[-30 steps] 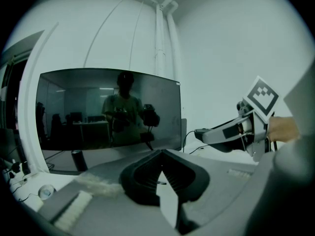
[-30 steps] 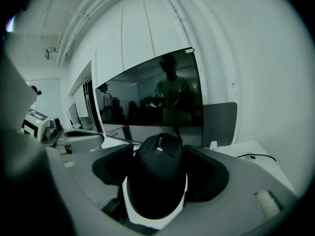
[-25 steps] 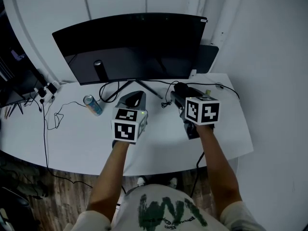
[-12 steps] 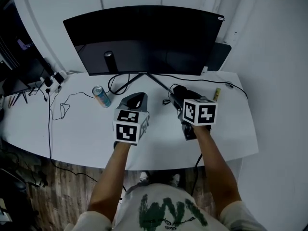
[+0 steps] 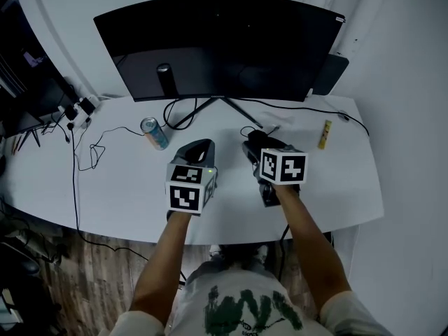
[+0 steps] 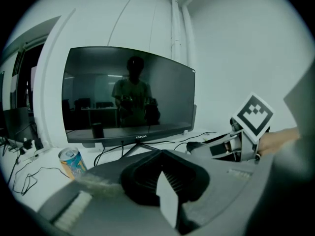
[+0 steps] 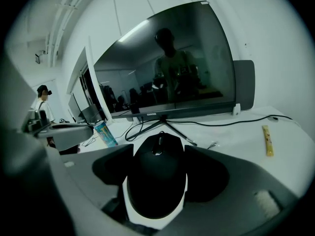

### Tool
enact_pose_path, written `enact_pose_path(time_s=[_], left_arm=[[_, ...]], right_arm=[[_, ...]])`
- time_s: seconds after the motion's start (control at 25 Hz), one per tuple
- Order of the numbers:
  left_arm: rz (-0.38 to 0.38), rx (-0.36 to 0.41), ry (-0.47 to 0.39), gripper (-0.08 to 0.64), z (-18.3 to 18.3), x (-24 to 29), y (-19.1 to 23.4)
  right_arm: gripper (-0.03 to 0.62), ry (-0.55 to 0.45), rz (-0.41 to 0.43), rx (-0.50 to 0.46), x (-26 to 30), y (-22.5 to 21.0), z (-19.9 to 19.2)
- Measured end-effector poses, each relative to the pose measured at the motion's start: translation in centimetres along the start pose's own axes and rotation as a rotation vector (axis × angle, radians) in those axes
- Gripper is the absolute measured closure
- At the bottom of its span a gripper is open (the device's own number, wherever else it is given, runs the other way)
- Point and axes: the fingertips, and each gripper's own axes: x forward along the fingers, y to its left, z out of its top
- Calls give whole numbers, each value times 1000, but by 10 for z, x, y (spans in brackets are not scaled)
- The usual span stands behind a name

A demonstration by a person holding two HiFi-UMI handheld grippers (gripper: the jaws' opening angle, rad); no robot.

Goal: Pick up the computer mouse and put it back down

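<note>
The black computer mouse [image 7: 156, 173] sits between the jaws of my right gripper [image 7: 158, 146], and both pads press its sides. In the head view the mouse [image 5: 253, 148] shows as a dark shape ahead of the right gripper [image 5: 257, 152], low over the white desk [image 5: 336, 180]. Whether the mouse touches the desk, I cannot tell. My left gripper [image 5: 199, 148] hovers beside it on the left. Its dark pads meet with nothing between them in the left gripper view [image 6: 162, 168].
A wide curved monitor [image 5: 217, 47] on a splayed stand fills the back of the desk. A drink can [image 5: 154, 133] stands left of the grippers, with loose cables [image 5: 91, 152] further left. A small yellow stick [image 5: 325, 134] lies at the right.
Both grippers have come down toward the desk and a little nearer the front edge. The right one has kept the mouse in its jaws throughout.
</note>
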Motion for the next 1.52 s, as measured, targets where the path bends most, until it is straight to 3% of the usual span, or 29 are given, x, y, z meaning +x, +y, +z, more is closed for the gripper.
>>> enact_pose_path(time_s=[0.76, 1.2, 1.52], left_arm=[[-21, -11, 92, 558, -57, -6, 48], [-18, -16, 109, 558, -68, -3, 61], [-10, -22, 113, 558, -70, -5, 66]], right_arm=[[272, 155, -95, 19, 76, 17, -85], [268, 199, -192, -6, 94, 9, -101], [264, 199, -218, -18, 98, 10, -100]])
